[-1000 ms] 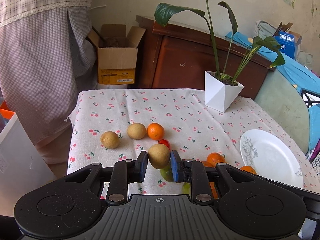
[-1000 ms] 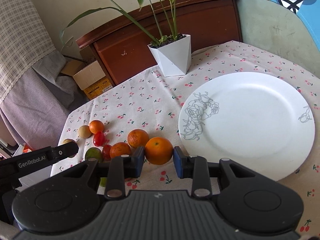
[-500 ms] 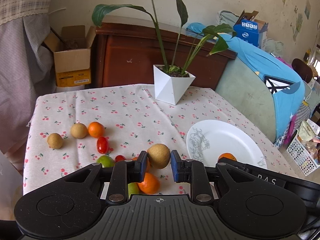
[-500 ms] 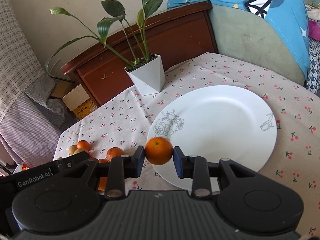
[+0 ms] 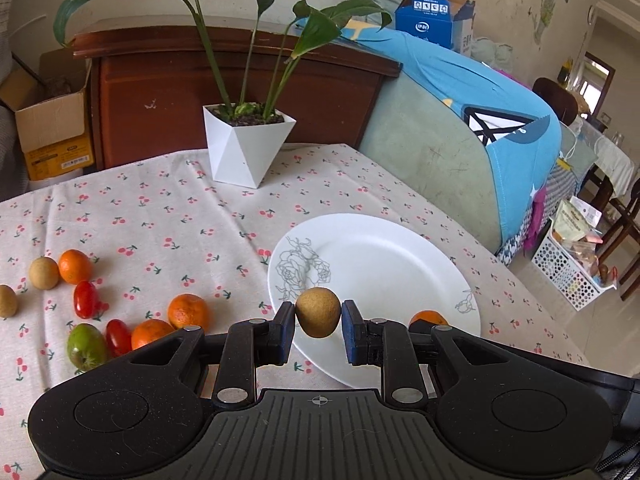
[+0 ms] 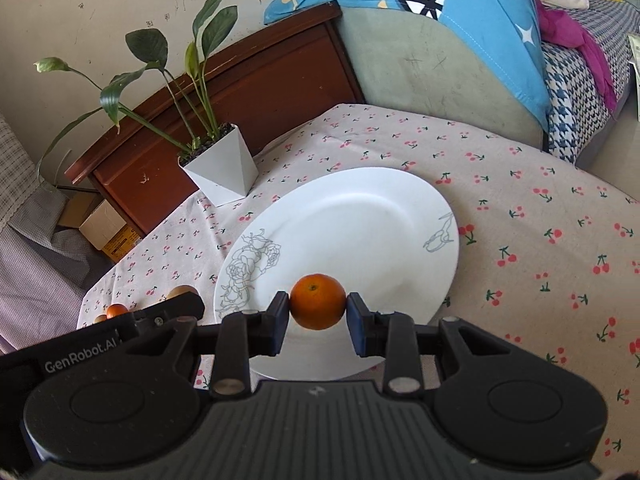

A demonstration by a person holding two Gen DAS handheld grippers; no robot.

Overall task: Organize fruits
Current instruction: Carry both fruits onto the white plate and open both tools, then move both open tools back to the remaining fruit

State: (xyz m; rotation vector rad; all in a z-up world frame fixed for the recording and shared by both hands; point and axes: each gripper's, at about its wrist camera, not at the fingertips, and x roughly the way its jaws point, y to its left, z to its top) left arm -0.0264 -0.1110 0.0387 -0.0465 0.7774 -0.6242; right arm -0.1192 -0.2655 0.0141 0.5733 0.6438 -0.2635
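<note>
Left wrist view: both grippers, fingers clamping a brown fruit [image 5: 318,312] and an orange [image 6: 317,306], have swung over the plate [image 5: 384,256], ready for release.

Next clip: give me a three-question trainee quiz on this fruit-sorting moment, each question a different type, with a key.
1. True or false: the white plate already has fruit lying on it.
2. Multiple choice: the left gripper is shut on
A. a red tomato
B. a tan round fruit
C. a green fruit
3. Fill in: the right gripper holds an ______ above the plate's near edge.

Key
1. False: the plate's surface is bare; both fruits over it are clamped in jaws.
2. B
3. orange
</note>
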